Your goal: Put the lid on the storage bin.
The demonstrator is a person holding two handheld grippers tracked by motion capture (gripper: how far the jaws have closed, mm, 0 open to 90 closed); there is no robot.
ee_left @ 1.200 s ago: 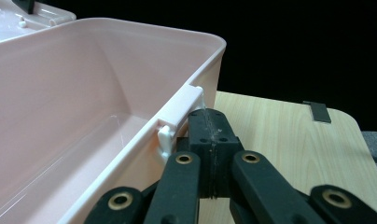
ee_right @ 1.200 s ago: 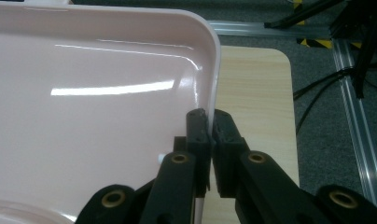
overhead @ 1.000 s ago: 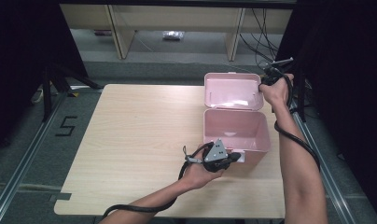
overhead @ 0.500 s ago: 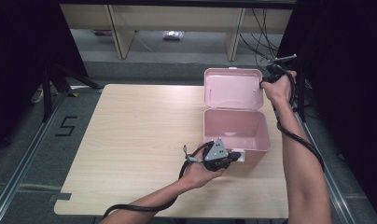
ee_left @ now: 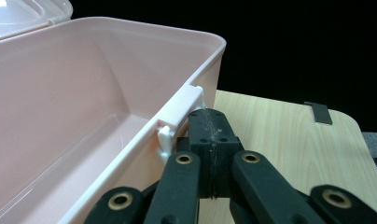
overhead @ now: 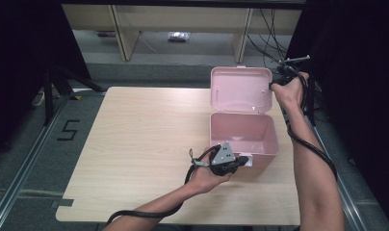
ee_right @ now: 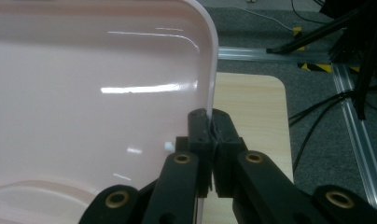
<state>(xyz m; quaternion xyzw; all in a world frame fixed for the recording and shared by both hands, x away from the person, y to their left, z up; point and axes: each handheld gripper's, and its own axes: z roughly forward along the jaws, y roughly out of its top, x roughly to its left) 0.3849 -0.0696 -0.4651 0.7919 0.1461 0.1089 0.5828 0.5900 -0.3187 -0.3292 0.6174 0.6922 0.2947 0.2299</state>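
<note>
A pink box (overhead: 243, 132) stands open at the right of the table (overhead: 135, 144) in the high view, its lid (overhead: 240, 90) raised upright behind it, in the upper right of the frame. The inside of the box shows bare pink walls.

The left gripper (overhead: 227, 161) sits at the box's near wall, lower centre of the frame. In the left gripper view its jaws are pressed together just beside the white latch (ee_left: 179, 114) on the box rim (ee_left: 130, 25); the jaw tips touch the latch's lower edge, and whether anything is pinched between them I cannot tell.

The right gripper (overhead: 281, 79) is at the lid's right edge, far right of the frame. In the right gripper view its jaws are clenched on the lid's rim (ee_right: 210, 70), one on each face.
</note>
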